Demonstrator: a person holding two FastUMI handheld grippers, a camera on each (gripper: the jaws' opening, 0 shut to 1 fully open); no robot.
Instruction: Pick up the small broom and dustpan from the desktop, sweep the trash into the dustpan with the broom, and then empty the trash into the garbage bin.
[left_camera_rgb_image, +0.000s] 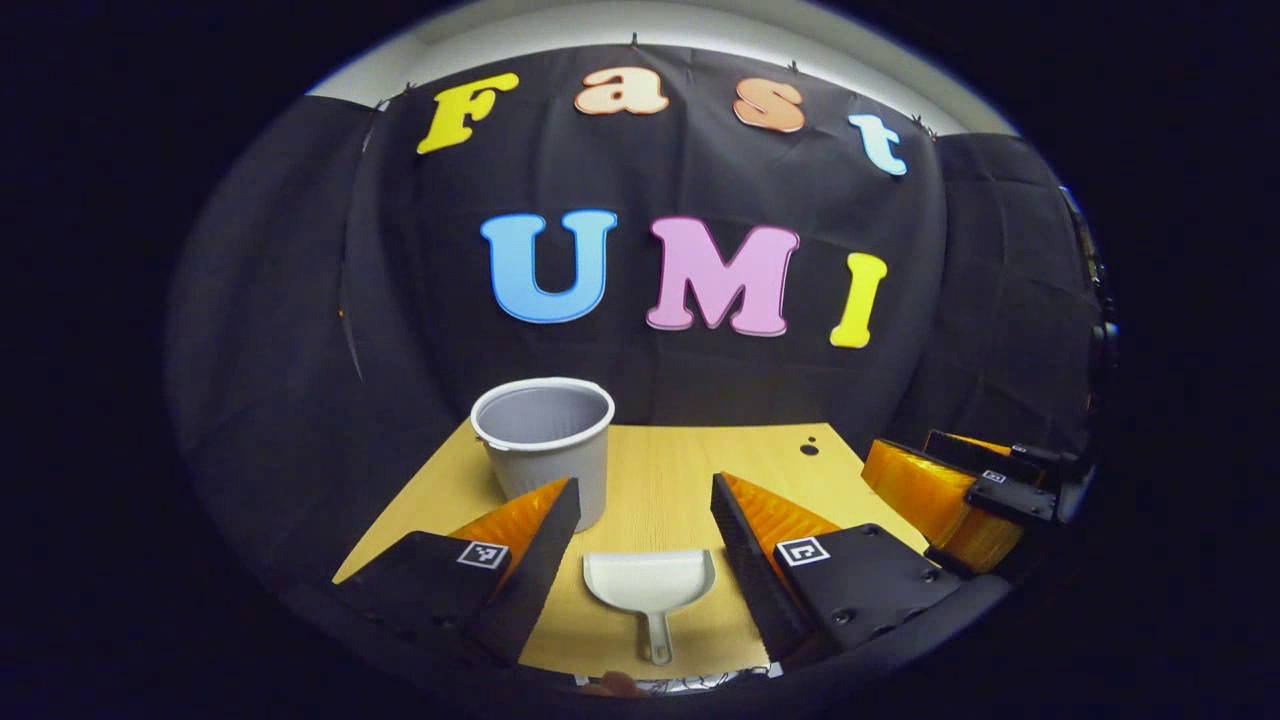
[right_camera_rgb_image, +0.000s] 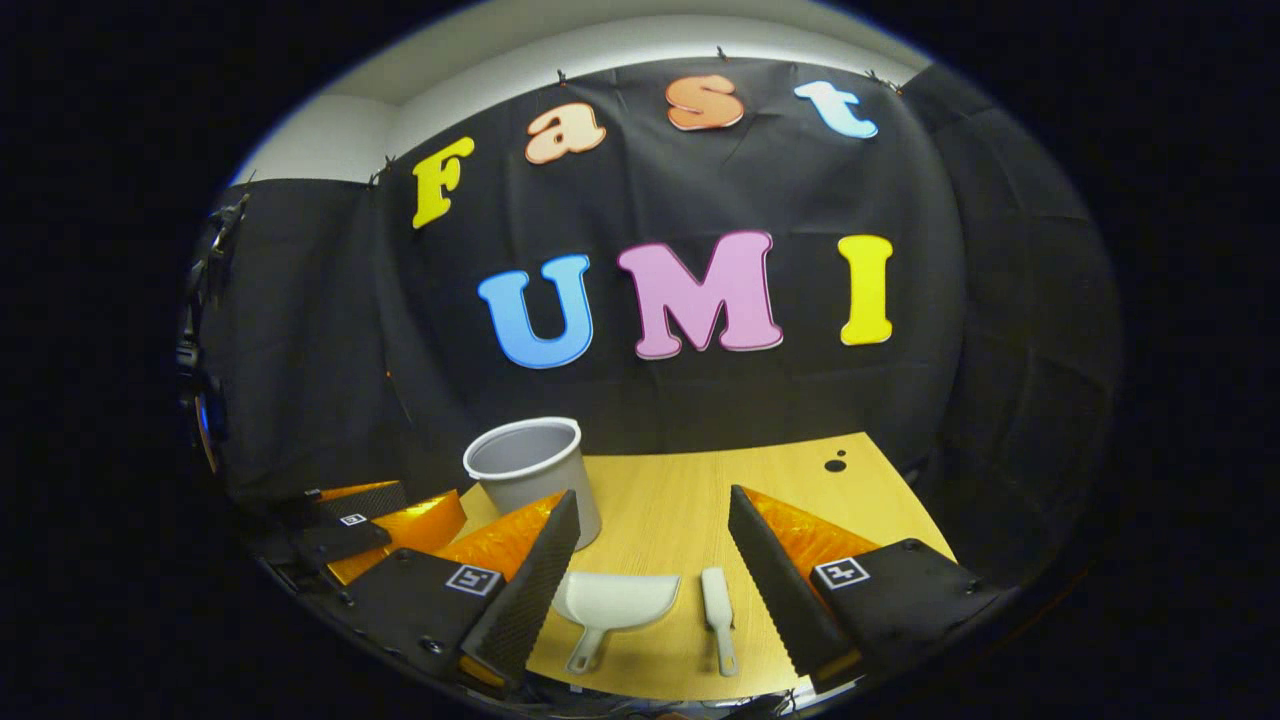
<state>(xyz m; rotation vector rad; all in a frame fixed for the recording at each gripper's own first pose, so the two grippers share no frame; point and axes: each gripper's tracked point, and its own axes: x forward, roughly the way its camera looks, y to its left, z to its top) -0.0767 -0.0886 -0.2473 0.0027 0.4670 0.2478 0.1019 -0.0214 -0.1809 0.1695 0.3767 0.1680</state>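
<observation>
Lying flat: white plastic dustpan (left_camera_rgb_image: 648, 585), small broom (right_camera_rgb_image: 718, 610).

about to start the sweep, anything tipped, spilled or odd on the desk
Nothing stands out. The bin stands upright, the dustpan and broom lie flat side by side on the desk. No trash is clearly visible; two dark dots sit near the far edge.

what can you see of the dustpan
The dustpan is small, white and looks like plastic: a shallow scoop with a raised back rim and a short handle with a hole at its end. It lies flat and empty on the wooden desktop, mouth towards the grey garbage bin, handle towards the near edge. The small broom lies beside it, apart. The left tool hovers open above it, not touching.
</observation>
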